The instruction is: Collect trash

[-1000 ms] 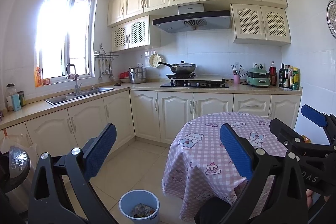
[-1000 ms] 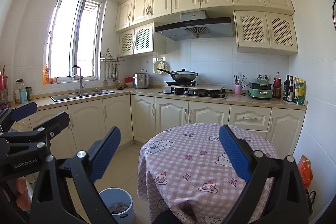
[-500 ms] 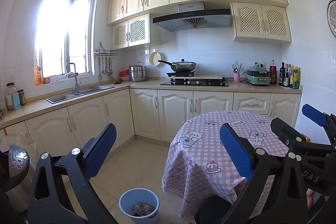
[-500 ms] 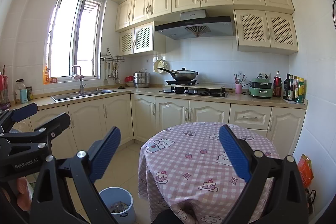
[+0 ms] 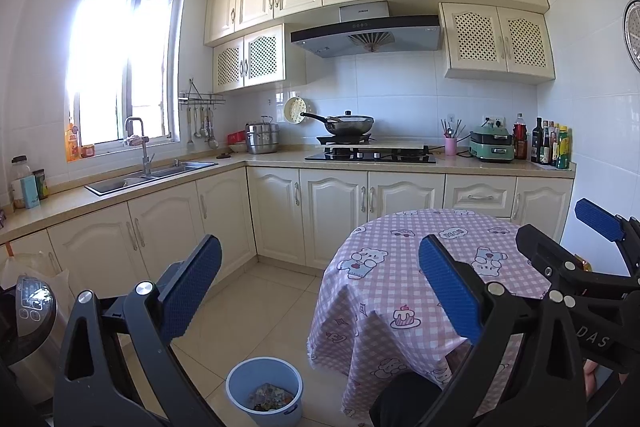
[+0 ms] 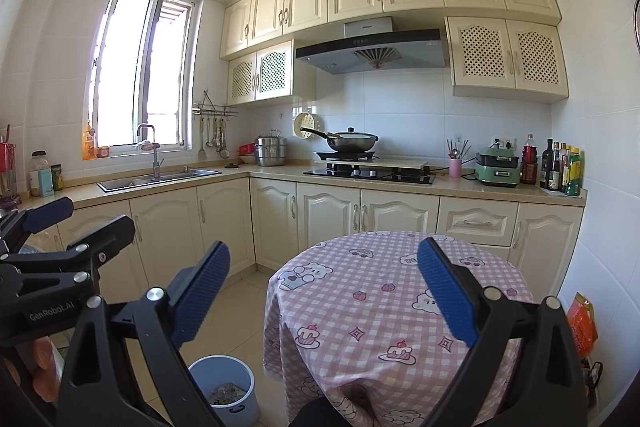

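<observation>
Both tools, left and right, hover spread wide and empty above the pink checked bench. Scrap-filled blue plastic bin sits on the floor beside the bench's left edge; best to lower slowly toward it.

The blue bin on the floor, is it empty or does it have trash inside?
Not empty. The bin stands upright and open beside the table, with mixed scraps covering its bottom; the walls above are bare.
</observation>
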A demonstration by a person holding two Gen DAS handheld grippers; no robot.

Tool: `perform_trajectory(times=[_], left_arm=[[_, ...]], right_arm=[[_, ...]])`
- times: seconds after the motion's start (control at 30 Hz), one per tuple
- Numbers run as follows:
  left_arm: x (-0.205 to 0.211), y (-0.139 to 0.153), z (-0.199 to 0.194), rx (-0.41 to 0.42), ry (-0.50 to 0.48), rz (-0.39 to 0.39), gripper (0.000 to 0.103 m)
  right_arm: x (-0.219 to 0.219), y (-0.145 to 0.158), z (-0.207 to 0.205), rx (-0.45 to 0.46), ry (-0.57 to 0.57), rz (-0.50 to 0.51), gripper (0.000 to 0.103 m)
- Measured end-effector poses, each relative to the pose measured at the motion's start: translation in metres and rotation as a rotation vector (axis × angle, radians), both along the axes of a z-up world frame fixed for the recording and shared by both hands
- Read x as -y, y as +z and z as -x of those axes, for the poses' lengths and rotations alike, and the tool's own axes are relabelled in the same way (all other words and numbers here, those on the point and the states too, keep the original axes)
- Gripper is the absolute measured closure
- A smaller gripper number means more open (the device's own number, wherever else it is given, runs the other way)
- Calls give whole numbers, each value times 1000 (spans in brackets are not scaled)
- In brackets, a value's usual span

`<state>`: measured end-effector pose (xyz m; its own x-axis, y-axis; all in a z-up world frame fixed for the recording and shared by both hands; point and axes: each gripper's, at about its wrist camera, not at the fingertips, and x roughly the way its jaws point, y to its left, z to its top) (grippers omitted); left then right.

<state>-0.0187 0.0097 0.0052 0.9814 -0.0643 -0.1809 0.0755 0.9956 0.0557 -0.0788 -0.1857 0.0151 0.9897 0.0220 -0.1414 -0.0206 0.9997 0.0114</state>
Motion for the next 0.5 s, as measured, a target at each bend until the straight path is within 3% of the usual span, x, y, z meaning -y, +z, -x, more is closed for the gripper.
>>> perform_trajectory(times=[0.5], left_arm=[[-2, -3, -2, -5, 1, 0, 7]], right_arm=[[1, -2, 0, -4, 3, 2, 10]])
